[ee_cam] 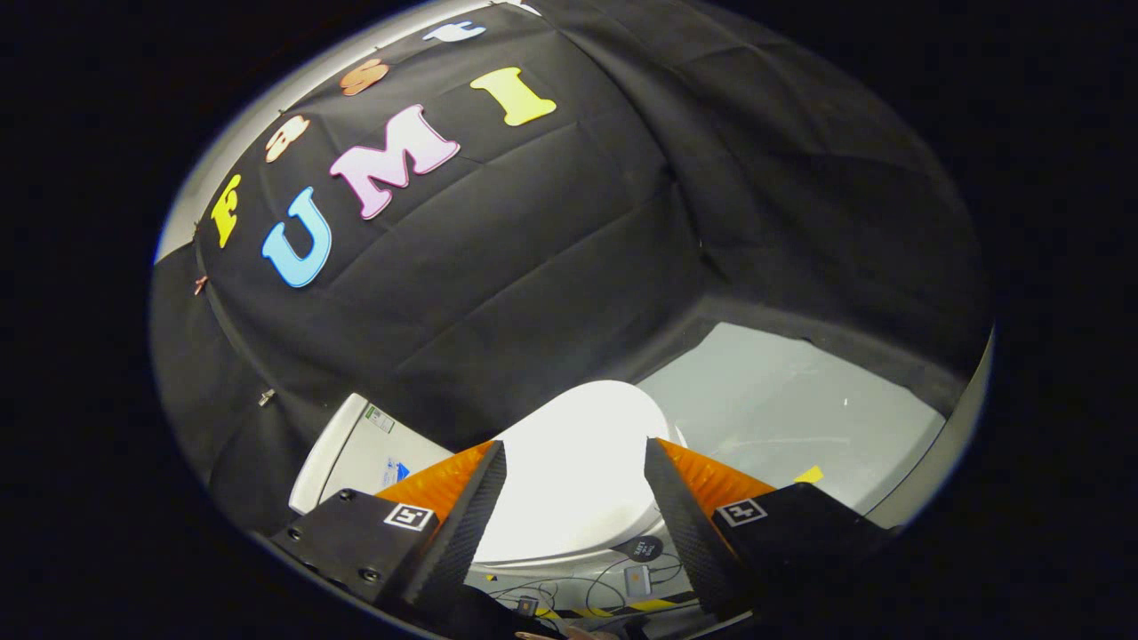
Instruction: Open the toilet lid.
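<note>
Gripper: the gripper (576,484) has its 2 fingers spread wide, touching nothing.
Toilet lid: the toilet lid (578,462) lies closed and flat on the bowl, showing between and just beyond the fingers, with the tank (356,453) behind its hinge end.
Floor: pale floor (782,418) lies beside the toilet; cables (587,591) trail below its rim.
Handling: likely stiff, smooth, glossy plastic, light but slippery.
Hold: judged best at the front lip, farthest from the hinge, hooking 1 finger under the edge.

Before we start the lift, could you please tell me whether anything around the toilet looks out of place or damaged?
Only loose thin cables straggling across the floor below the closed white toilet lid. The lid looks intact, and the open gripper frames it.
</note>
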Demonstrator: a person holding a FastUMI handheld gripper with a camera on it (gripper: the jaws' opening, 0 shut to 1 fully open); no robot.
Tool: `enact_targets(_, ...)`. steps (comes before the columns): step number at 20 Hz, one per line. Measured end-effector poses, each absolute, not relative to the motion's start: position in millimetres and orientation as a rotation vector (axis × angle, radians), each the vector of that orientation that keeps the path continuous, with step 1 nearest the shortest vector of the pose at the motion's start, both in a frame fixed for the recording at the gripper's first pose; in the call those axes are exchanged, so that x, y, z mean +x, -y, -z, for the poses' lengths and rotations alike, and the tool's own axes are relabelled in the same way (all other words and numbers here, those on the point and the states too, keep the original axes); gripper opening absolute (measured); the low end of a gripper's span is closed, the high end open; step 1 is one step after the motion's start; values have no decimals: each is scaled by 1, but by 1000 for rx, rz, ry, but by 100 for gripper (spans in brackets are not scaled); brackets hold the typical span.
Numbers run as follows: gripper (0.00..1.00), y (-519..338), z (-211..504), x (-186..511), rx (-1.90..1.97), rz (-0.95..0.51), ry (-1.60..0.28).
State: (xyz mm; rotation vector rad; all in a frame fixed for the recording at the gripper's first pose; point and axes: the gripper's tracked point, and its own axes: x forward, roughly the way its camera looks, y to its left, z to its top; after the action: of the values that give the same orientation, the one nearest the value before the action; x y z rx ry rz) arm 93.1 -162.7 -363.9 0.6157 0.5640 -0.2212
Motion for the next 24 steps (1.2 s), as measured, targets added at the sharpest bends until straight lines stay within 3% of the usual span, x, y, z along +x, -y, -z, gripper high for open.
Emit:
enact_targets(13,97,176,517,61,925,319,-732)
enact_targets(14,88,172,528,57,954,321,-742)
enact_targets(15,89,167,538,53,990,322,-754)
enact_targets(16,80,164,547,49,1033,325,-765)
enact_targets(19,77,149,565,41,1127,307,-783)
enact_targets(22,60,132,582,43,1190,275,-808)
enact_targets(24,60,121,588,45,1205,258,-812)
